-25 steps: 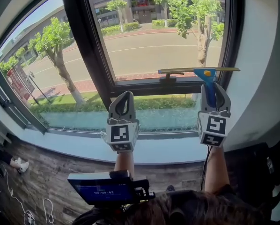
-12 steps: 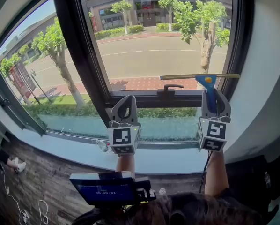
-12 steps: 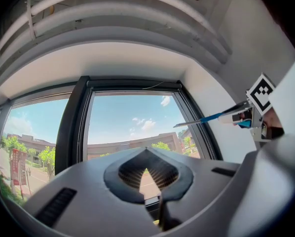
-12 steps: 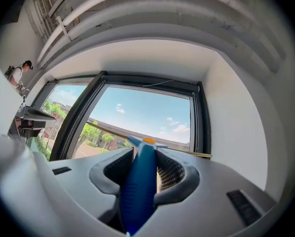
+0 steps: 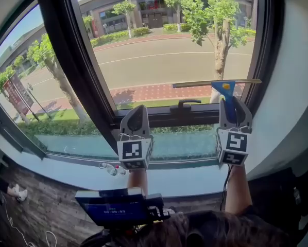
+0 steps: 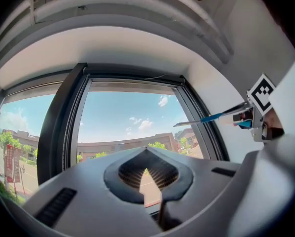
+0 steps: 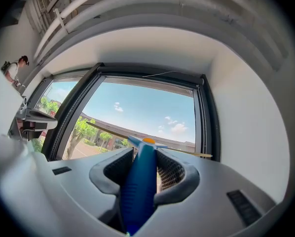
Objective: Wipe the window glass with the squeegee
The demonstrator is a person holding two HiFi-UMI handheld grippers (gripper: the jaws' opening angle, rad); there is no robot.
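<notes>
Although the window glass (image 5: 169,50) is faced, no wiped strip can be made out, so nearly the whole pane is judged left to do. The right gripper (image 5: 235,106) is clamped on the blue grip of the squeegee (image 5: 223,89), whose blade is held level at the pane's 5 o'clock corner. The left gripper (image 5: 136,115) is closed on nothing. The window handle (image 5: 182,105), at the blade's 8 o'clock, could be snagged.

A dark-framed window (image 5: 159,50) set in white walls (image 5: 293,86) overlooks a sunlit street (image 5: 143,63) with green trees (image 5: 216,12); a pale sill (image 5: 195,178) sits above wood-patterned floor (image 5: 43,207).
</notes>
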